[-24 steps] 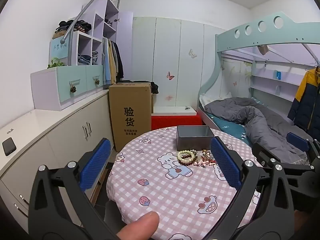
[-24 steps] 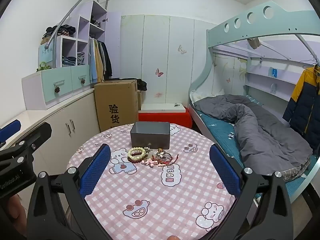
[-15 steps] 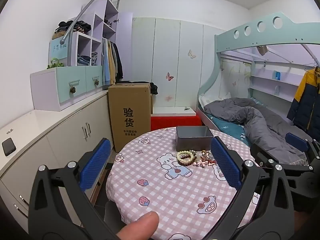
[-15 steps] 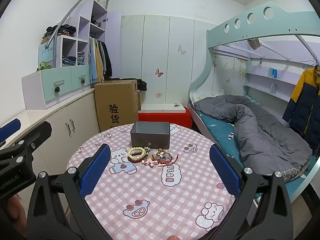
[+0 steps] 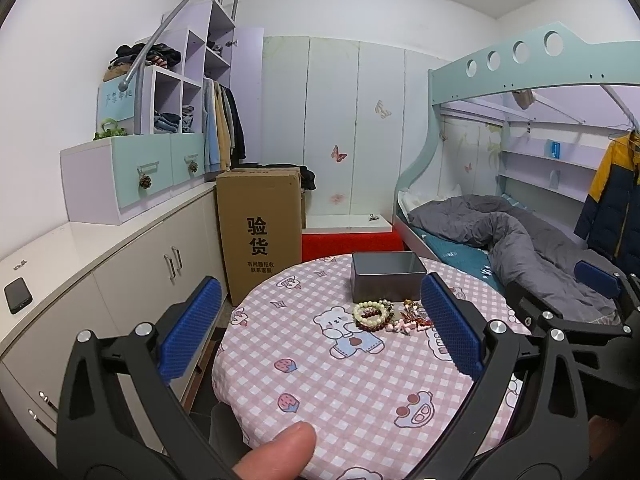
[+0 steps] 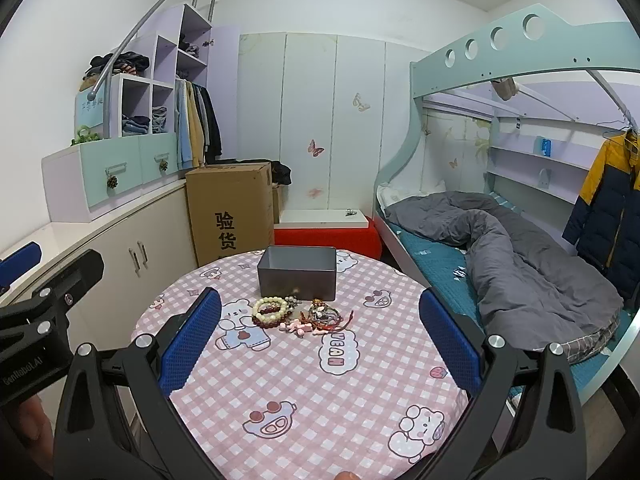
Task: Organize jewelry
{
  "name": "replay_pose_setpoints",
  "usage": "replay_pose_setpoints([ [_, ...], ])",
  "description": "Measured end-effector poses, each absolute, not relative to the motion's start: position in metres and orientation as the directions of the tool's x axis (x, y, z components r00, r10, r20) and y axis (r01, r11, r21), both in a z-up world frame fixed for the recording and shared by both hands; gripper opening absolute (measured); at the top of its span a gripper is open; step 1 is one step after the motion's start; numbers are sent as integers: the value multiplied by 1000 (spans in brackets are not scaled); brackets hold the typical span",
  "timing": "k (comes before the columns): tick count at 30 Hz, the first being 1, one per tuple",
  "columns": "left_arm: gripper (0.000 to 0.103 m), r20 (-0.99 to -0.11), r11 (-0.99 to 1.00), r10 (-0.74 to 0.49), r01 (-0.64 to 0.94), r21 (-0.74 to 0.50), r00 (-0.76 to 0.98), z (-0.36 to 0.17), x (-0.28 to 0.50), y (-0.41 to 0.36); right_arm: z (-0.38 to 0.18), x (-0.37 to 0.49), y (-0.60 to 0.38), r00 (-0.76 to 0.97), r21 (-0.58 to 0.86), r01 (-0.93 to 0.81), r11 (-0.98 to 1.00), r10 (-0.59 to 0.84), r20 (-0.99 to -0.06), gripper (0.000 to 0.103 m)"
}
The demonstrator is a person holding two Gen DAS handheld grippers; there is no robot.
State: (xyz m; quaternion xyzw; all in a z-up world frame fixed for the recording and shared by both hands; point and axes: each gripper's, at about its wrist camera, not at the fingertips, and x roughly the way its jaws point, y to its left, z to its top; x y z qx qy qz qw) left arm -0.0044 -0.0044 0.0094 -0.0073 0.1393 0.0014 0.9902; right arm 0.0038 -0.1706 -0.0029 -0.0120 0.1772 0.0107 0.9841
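Before the grey box (image 6: pixel 297 276), jewelry (image 6: pixel 298 314), mid-table (image 6: pixel 312 392), clear of edges.

Pink checked tablecloth (image 6: pixel 304 392), grey box (image 6: pixel 297 278), blue-padded black tools.

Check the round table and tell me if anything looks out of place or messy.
The jewelry lies in a loose tangled heap on the tablecloth, just in front of the grey box rather than inside it. Nothing looks spilled or damaged.

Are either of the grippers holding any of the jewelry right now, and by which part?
Nothing is held. The left gripper and right gripper are open, short of the jewelry.
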Motion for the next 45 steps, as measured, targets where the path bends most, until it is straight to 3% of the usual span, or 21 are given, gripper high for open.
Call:
replay_pose_setpoints([
  [13,97,-293,1000,-7,3,-16,956,-1,5,-5,-8,12,-173,933,-18,-32,999,23,-359,95],
  [28,97,-498,1000,-22,27,2,867,-86,124,-13,-81,91,-211,861,-5,9,1000,-10,-509,95],
  [45,97,-715,991,-4,97,89,699,-156,268,-43,-134,172,-222,775,77,-53,996,89,-625,95],
])
